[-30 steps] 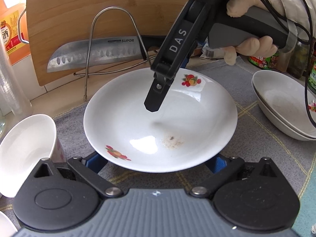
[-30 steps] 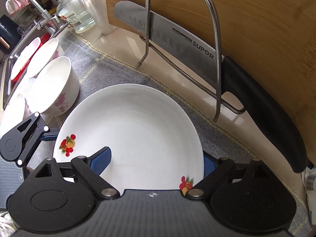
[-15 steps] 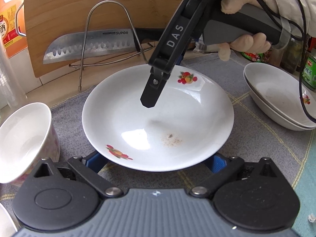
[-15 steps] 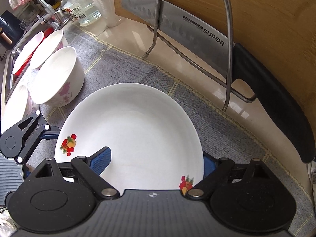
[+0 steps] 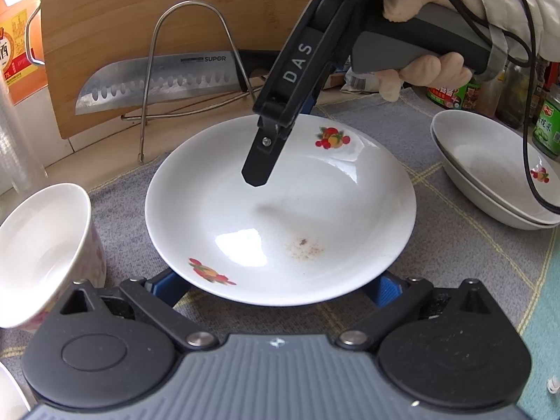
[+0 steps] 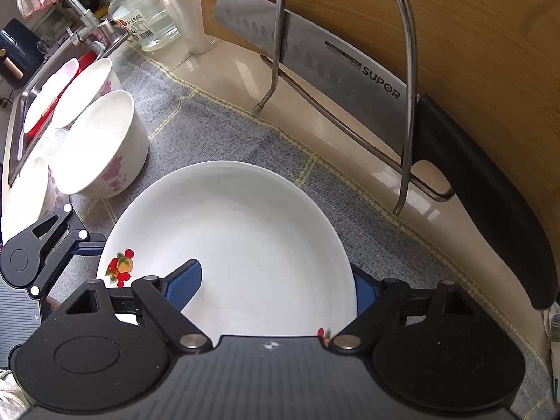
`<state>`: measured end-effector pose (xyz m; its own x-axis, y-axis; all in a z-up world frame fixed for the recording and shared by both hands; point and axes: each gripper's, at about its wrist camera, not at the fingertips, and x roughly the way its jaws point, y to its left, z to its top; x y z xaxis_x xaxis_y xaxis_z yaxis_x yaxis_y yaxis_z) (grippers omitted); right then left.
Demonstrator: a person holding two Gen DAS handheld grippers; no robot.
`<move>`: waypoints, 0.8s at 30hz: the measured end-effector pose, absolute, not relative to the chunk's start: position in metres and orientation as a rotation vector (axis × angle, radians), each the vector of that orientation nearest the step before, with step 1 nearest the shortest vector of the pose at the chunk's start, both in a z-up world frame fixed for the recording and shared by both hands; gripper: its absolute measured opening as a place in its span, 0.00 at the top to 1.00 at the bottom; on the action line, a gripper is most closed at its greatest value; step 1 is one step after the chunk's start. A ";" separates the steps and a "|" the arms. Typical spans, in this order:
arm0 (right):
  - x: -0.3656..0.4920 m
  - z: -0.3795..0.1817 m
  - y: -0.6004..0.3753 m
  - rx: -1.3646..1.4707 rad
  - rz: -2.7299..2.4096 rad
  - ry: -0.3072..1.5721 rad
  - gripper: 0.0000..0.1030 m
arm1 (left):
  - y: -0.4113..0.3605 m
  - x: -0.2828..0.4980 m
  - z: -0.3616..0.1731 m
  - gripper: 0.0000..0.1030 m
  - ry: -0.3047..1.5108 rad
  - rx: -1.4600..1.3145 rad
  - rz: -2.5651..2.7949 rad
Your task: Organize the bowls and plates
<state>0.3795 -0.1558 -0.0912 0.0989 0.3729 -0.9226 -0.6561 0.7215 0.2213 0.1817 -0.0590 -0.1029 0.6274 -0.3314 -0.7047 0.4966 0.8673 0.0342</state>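
Three fruit-print plates: one point(image 5: 280, 210) at centre, two stacked point(image 5: 497, 175) at 3 o'clock. Two floral bowls point(image 6: 101, 147) at 9 o'clock. One knife point(image 5: 157, 82), one cutting board point(image 5: 168, 10), one wire rack point(image 5: 189, 52).
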 end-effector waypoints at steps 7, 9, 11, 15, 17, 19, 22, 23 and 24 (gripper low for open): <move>0.375 -0.090 -0.161 -0.237 0.781 1.276 0.16 | -0.058 0.179 -0.101 0.02 0.759 0.256 -0.475; 0.372 -0.089 -0.163 -0.224 0.785 1.283 0.17 | -0.057 0.178 -0.100 0.02 0.762 0.263 -0.479; 0.369 -0.090 -0.164 -0.214 0.784 1.287 0.17 | -0.057 0.176 -0.100 0.02 0.763 0.271 -0.482; 0.364 -0.088 -0.165 -0.195 0.786 1.292 0.17 | -0.057 0.171 -0.097 0.02 0.761 0.285 -0.483; 0.361 -0.087 -0.166 -0.188 0.788 1.291 0.17 | -0.057 0.169 -0.096 0.02 0.759 0.292 -0.486; 0.358 -0.085 -0.167 -0.184 0.793 1.288 0.17 | -0.058 0.168 -0.094 0.02 0.758 0.298 -0.487; 0.354 -0.082 -0.169 -0.179 0.792 1.284 0.17 | -0.058 0.165 -0.091 0.02 0.755 0.306 -0.490; 0.353 -0.081 -0.169 -0.178 0.792 1.281 0.17 | -0.058 0.165 -0.090 0.02 0.755 0.306 -0.491; 0.352 -0.080 -0.170 -0.176 0.793 1.279 0.17 | -0.058 0.164 -0.089 0.02 0.756 0.306 -0.493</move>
